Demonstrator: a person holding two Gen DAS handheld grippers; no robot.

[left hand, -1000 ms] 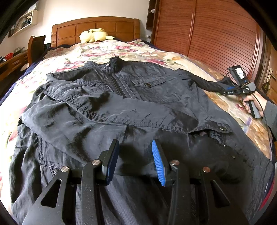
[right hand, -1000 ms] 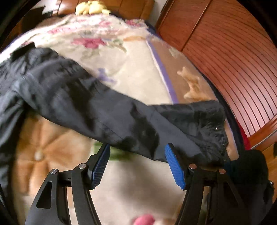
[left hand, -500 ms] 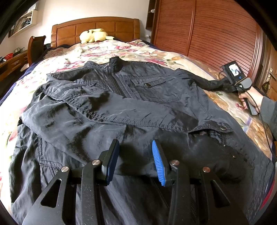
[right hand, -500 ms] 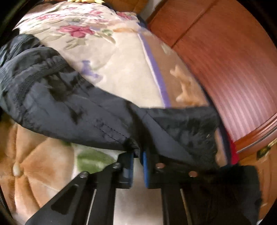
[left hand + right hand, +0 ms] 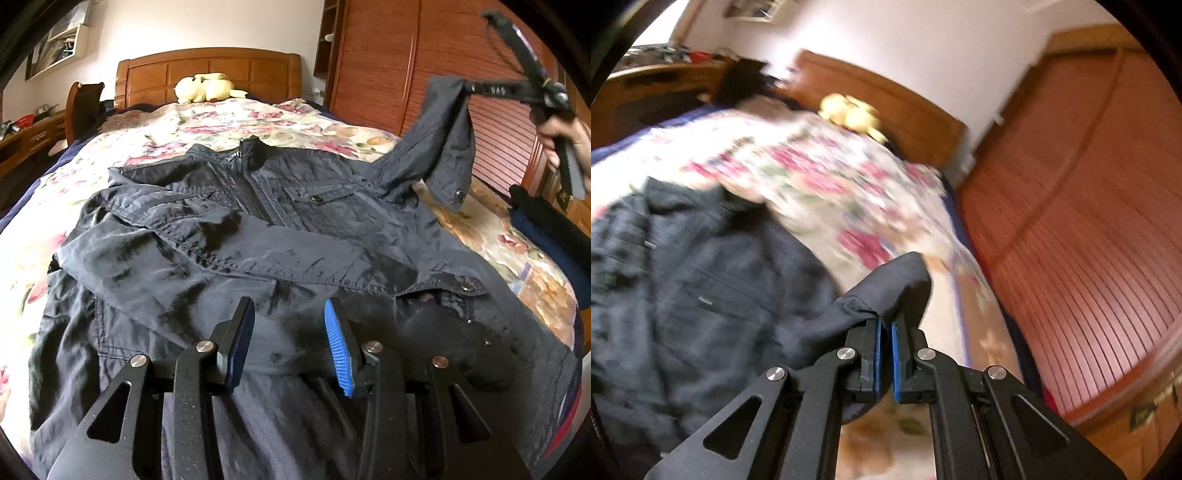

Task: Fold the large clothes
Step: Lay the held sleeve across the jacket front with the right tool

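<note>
A dark navy jacket (image 5: 258,240) lies face up on the bed, its left sleeve folded across the chest. My left gripper (image 5: 290,343) stands open over the jacket's lower hem, with nothing pinched between its blue pads. At the upper right, a hand (image 5: 565,136) holds my right gripper (image 5: 469,86), which is shut on the jacket's right sleeve (image 5: 439,140) near the cuff. The sleeve hangs raised above the bed. The right wrist view is blurred: the right gripper (image 5: 884,328) has its pads together on a fold of the sleeve (image 5: 894,280), with the jacket body (image 5: 701,288) to the left.
The floral quilt (image 5: 258,118) covers the bed. A yellow plush toy (image 5: 205,88) sits by the wooden headboard (image 5: 207,66). A slatted wooden wardrobe (image 5: 388,74) runs along the right side. A chair (image 5: 81,107) and a desk stand at the left.
The right gripper closed on the sleeve near the cuff and lifted it high off the quilt, swinging toward the jacket. The left gripper stayed where it was, still open.
</note>
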